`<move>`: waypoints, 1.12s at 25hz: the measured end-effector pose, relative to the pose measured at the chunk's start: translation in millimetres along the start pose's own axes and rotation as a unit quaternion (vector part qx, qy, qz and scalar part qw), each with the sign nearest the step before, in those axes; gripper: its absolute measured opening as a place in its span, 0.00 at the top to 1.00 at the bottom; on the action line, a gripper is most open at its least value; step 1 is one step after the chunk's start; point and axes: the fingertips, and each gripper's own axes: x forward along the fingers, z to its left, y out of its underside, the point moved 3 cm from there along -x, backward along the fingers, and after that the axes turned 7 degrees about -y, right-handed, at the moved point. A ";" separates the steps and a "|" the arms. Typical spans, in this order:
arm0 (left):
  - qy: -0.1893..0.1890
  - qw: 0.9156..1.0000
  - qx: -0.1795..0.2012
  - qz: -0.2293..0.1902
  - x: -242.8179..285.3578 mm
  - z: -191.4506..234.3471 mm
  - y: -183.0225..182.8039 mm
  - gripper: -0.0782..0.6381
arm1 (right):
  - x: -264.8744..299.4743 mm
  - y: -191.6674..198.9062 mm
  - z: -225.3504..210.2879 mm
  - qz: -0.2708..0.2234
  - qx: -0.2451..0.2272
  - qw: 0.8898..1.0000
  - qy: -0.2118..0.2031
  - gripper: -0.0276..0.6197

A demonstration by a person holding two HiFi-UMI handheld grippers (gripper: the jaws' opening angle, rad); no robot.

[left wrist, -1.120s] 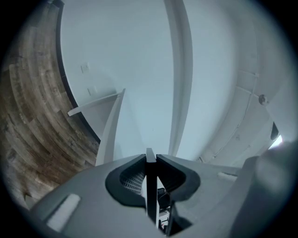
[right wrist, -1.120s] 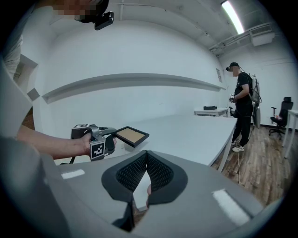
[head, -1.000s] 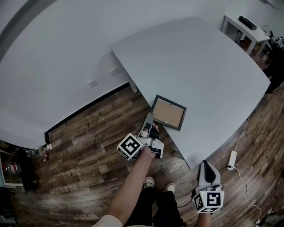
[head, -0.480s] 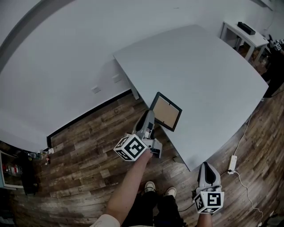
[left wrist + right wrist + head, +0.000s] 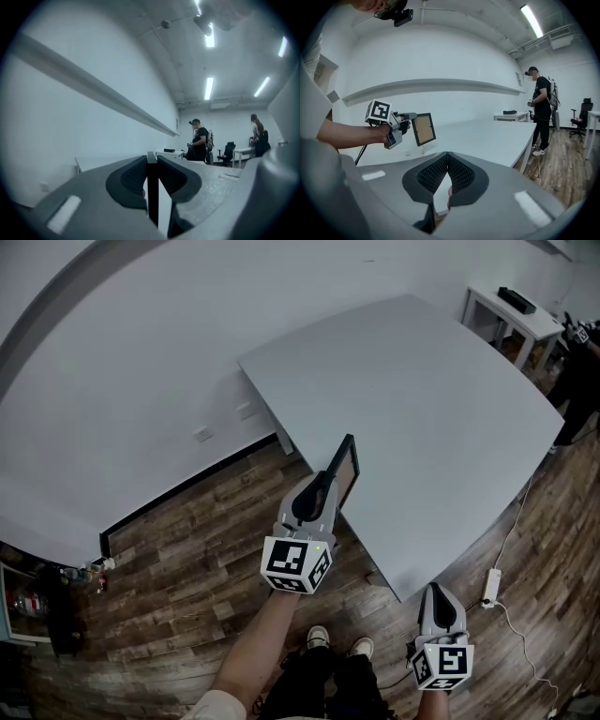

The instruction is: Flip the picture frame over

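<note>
My left gripper [image 5: 317, 491] is shut on the near edge of the black picture frame [image 5: 345, 469] and holds it upright on edge above the near left side of the pale grey table [image 5: 422, 381]. In the left gripper view the frame [image 5: 152, 197] appears as a thin dark strip pinched between the jaws. In the right gripper view its brown backing [image 5: 423, 129] faces the camera, with the left gripper [image 5: 408, 120] gripping its left edge. My right gripper [image 5: 435, 594] hangs low at the right over the wood floor, shut and empty; its jaws [image 5: 447, 155] meet at the tips.
A small white side table [image 5: 514, 298] stands at the far right. A power strip [image 5: 489, 576] with a cable lies on the floor by the table corner. A person [image 5: 541, 110] stands beyond the table's far end, near an office chair [image 5: 581, 117].
The frame lay back-up on the table edge a second ago; my left gripper has lifted and rolled it up onto its edge. The right gripper has stayed put.
</note>
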 end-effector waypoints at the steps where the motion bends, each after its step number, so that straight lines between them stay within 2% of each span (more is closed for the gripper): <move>1: 0.004 0.999 0.032 -0.001 0.0 -5.5 0.1 0.79 | -0.1 -0.1 -0.2 0.000 0.000 1.000 0.000 0.92; 3: 0.010 0.995 0.097 -0.005 0.2 -15.9 1.6 0.79 | -0.2 -0.8 -0.8 -0.002 0.000 1.000 0.001 0.92; 6: 0.024 0.981 0.192 -0.005 -0.2 -30.9 7.4 0.79 | -0.1 -1.8 -1.6 -0.003 0.000 1.000 0.003 0.92; 10: 0.040 0.948 0.315 0.001 -1.4 -50.9 21.5 0.79 | -0.6 -0.6 -4.3 -0.003 0.002 1.000 0.004 0.92; 13: 0.055 0.921 0.385 0.007 -2.5 -61.5 38.6 0.79 | -0.7 0.7 -3.6 -0.003 0.003 1.000 0.004 0.92; 20: 0.119 0.855 0.504 0.022 -8.7 -83.3 86.8 0.79 | -1.5 1.9 -6.6 -0.002 0.007 1.000 0.006 0.92; 25: 0.151 0.821 0.550 0.019 -22.5 -92.0 113.4 0.79 | -4.1 6.8 -6.9 -0.001 0.009 1.000 0.008 0.92; 28: 0.169 0.796 0.581 0.010 -29.6 -96.7 125.5 0.79 | -4.9 9.5 -6.5 0.000 0.010 1.000 0.009 0.92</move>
